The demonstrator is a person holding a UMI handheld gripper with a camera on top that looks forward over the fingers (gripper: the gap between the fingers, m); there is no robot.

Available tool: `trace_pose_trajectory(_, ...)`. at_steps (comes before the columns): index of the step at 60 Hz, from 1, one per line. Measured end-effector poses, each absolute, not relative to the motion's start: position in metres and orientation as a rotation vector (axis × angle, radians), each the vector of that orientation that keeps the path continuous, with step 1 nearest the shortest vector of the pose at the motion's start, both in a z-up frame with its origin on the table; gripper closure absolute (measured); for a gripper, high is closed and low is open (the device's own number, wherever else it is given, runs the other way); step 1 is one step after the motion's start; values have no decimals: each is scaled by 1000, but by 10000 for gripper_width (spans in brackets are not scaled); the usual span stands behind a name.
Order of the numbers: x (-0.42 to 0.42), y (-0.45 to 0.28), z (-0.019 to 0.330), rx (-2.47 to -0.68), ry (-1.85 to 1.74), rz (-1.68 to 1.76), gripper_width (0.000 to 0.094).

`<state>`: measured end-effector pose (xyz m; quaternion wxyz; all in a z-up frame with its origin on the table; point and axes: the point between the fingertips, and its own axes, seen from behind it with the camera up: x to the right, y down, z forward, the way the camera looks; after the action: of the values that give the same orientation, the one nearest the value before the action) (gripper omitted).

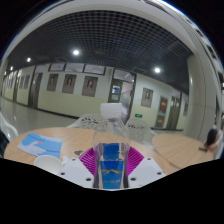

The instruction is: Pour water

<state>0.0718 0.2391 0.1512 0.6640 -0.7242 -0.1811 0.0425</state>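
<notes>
The gripper [111, 172] points forward, level over a light wooden table [175, 148] in a corridor-like room, its two fingers [82, 172] reaching ahead with their magenta pads [90, 158] facing inward. One small clear cup [110, 165] stands between the pads, blue liquid filling its lower part; whether both pads press on it cannot be told from this view. Just beyond the cup, one clear plastic bottle [110, 124] appears to lie tilted on the table, its contents impossible to make out. To the left of the fingers sit one white cup [48, 161] and one blue cloth [36, 143]. Along the far wall hang several framed pictures [68, 83], and recessed ceiling lights [75, 52] glow overhead. At the right end of the table, part of one person [213, 139] is visible.
</notes>
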Motion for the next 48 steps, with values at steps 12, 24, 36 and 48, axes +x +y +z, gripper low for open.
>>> trace_pose_trajectory(12, 66, 254, 123, -1651, -345, 239, 610)
trace_pose_trajectory(24, 69, 258, 97, -1681, -350, 267, 604)
trace_pose_trajectory(36, 82, 256, 94, -1674, -341, 283, 485)
trace_pose_trajectory(48, 75, 232, 99, -1700, -431, 299, 96)
